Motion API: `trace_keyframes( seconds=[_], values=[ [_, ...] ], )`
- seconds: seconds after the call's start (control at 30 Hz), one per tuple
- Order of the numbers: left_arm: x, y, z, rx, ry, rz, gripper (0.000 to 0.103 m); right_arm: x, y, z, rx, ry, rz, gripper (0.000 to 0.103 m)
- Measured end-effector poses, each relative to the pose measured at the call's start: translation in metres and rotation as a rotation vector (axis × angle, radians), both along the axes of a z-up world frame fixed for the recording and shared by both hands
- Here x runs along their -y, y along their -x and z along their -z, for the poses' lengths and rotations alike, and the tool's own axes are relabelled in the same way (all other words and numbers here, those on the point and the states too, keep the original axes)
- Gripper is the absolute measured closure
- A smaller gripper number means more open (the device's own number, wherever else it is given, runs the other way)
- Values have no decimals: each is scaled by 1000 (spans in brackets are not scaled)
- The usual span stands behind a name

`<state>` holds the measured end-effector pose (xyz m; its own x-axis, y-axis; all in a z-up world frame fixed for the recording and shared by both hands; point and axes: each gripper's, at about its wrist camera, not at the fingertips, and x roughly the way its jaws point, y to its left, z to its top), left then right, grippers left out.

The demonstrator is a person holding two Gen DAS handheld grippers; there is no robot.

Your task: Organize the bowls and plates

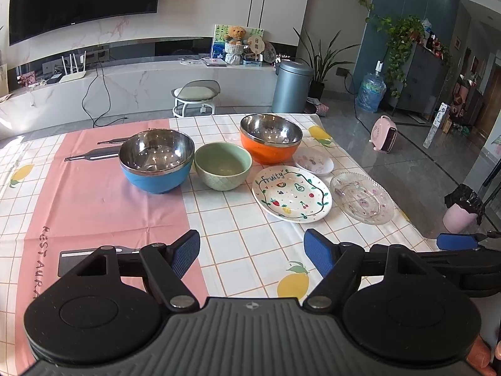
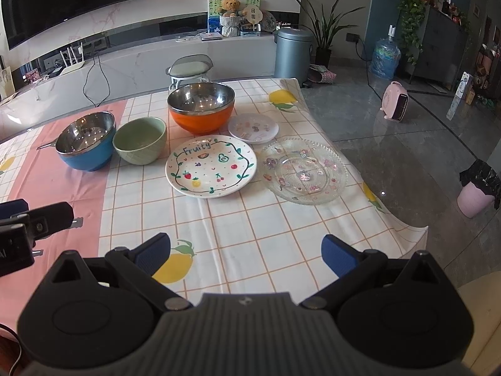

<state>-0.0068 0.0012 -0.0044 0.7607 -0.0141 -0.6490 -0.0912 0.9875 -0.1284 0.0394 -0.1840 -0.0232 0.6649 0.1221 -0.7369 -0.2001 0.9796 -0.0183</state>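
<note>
On the tablecloth stand a blue steel-lined bowl (image 1: 156, 160) (image 2: 86, 141), a green ceramic bowl (image 1: 223, 166) (image 2: 140, 140) and an orange steel-lined bowl (image 1: 271, 138) (image 2: 201, 106). To their right lie a white "Fruity" plate (image 1: 291, 193) (image 2: 211, 165), a small white plate (image 1: 313, 160) (image 2: 253, 127) and a clear glass plate (image 1: 361, 197) (image 2: 305, 170). My left gripper (image 1: 252, 252) is open and empty, over the cloth in front of the bowls. My right gripper (image 2: 245, 255) is open and empty, in front of the plates.
The table's right edge (image 2: 400, 219) drops to a grey tiled floor. A pink bin with a black bag (image 2: 477, 192), a pink heater (image 2: 395, 101), a grey bin (image 2: 293, 53) and a stool (image 2: 188, 70) stand around it. The left gripper's side (image 2: 34, 222) shows at the right view's left.
</note>
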Motion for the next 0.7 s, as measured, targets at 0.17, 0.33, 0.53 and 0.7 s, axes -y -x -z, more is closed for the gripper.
trace_keyframes(
  seconds=[0.17,0.33,0.53,0.7],
  values=[
    [0,0,0,0,0,0,14,0,0,0,-3,-2,0,2],
    [0,0,0,0,1,1,14,0,1,0,-6,-1,1,3],
    [1,1,0,-1,1,1,14,0,1,0,-7,0,0,2],
    [1,0,0,-1,1,0,14,1,1,1,-12,0,2,3]
  ],
)
